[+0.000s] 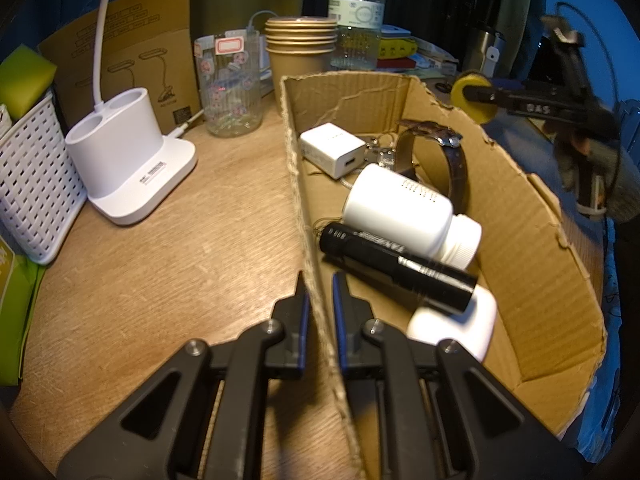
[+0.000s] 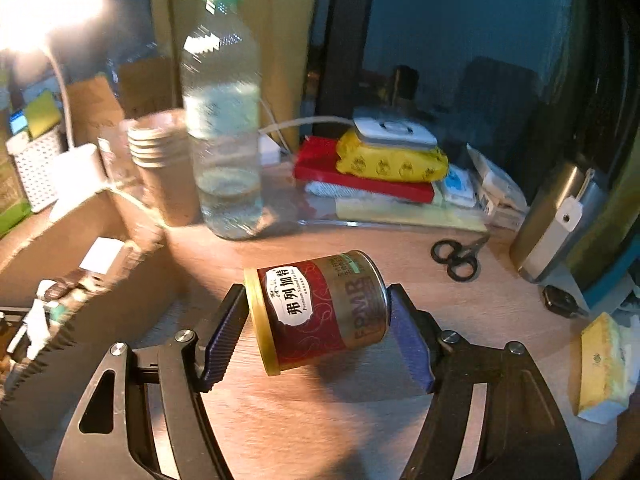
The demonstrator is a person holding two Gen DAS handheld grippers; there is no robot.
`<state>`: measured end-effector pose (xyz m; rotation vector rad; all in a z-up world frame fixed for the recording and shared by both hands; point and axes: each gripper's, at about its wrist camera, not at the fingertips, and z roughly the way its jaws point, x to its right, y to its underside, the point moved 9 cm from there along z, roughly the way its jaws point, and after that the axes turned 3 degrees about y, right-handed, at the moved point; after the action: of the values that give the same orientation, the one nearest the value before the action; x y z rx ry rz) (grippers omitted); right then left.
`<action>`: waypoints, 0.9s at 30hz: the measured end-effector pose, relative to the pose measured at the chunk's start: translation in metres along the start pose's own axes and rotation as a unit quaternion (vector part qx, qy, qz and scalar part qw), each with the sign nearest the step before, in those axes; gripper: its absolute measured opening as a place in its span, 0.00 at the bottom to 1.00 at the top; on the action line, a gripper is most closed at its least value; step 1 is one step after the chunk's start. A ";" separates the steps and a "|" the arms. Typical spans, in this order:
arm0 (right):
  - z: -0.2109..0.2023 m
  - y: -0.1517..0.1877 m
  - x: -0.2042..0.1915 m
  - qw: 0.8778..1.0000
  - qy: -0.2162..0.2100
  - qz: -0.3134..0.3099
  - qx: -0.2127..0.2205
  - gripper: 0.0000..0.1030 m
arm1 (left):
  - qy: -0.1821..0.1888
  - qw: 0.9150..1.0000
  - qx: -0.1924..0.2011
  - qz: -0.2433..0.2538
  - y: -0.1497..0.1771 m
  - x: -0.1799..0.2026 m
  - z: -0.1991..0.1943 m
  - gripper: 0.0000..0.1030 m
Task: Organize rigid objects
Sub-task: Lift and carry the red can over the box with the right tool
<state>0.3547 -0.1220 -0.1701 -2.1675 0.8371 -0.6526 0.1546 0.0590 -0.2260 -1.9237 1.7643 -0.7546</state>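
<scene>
Left gripper (image 1: 320,280): jaws pinch box (image 1: 520,216) wall
Right gripper (image 2: 316,320): jaws hold one tin (image 2: 320,308), "FPMR", above worktop (image 2: 320,412)
Box: two white bottles (image 1: 400,208), one torch (image 1: 396,264), one charger (image 1: 332,148), one watch (image 1: 452,160)
Cups (image 1: 300,36): stack, about five

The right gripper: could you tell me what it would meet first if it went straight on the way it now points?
The right gripper holds a red and gold can between its fingers. Straight ahead lies bare desk, then probably the stacked packets, starting with the red box. Depth is hard to judge through the fisheye.
</scene>
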 end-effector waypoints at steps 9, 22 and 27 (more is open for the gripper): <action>-0.052 -0.029 -0.074 0.997 -0.029 -0.033 0.059 0.71 | 0.001 1.000 0.000 0.000 0.000 0.000 0.000 0.11; -0.037 -0.049 -0.131 0.998 -0.030 -0.040 0.039 0.71 | 0.000 1.000 0.000 0.000 0.000 0.000 0.000 0.11; -0.020 -0.045 -0.137 0.999 -0.027 -0.037 0.018 0.71 | 0.000 1.000 0.000 0.000 0.000 0.000 0.000 0.11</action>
<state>0.2673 -0.0076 -0.1504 -2.1820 0.7156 -0.6383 0.1545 0.0588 -0.2259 -1.9240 1.7647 -0.7553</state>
